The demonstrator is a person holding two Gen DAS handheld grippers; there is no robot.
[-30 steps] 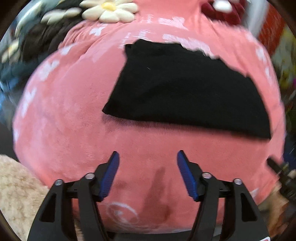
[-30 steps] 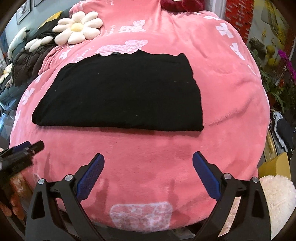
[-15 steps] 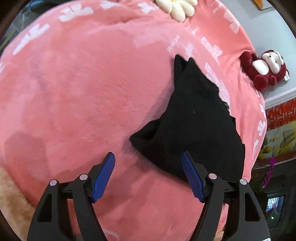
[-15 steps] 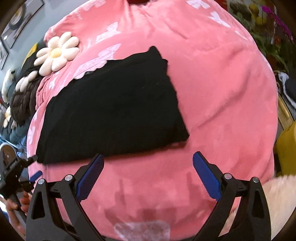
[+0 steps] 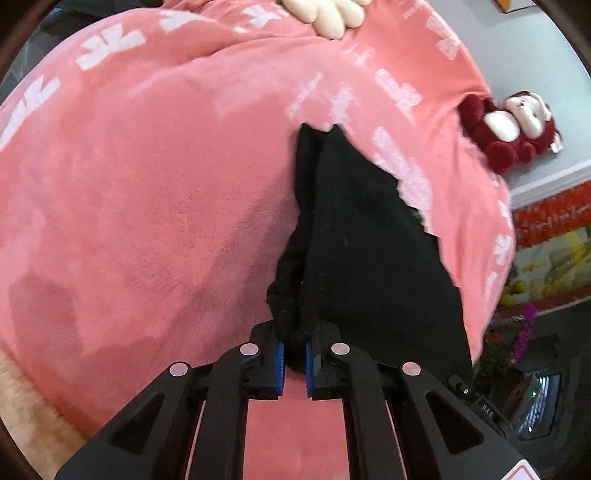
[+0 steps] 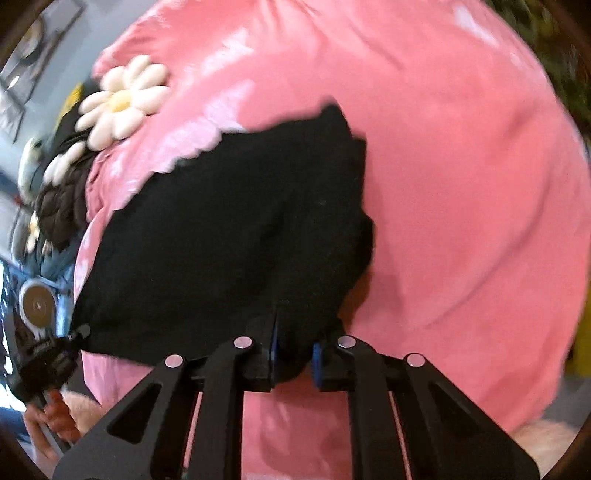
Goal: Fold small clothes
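Left gripper [image 5: 294, 363]: blue-padded fingers [image 5: 279, 363] drawn close together, pinching a bunched corner of the black garment [image 5: 369, 251]. From the pinch, the cloth runs forward and to the right of the fingers, with a raised fold standing just ahead of the tips and two pointed corners at its far end. The garment lies on the pink blanket [image 5: 147, 184], which spreads to the left, ahead and beneath the gripper and carries pale printed motifs. Far ahead, at the blanket's upper edge, part of a cream flower cushion [image 5: 328, 18] shows; far to the right sits a red-and-cream plush toy [image 5: 513, 129].

Right gripper [image 6: 293, 360]: fingers likewise nearly closed, clamped on the near edge of the same black garment [image 6: 240, 229], which bulges up directly ahead and extends to the left of the fingers. Pink blanket [image 6: 461, 184] fills the area to the right and ahead. Ahead-left lies the flower cushion [image 6: 118, 99], beside a dark quilted item [image 6: 59, 206]. At the far left, low, the left gripper [image 6: 55, 354] appears at the garment's other end, with the person's hand [image 6: 48, 424] beneath it; image there is blurred.
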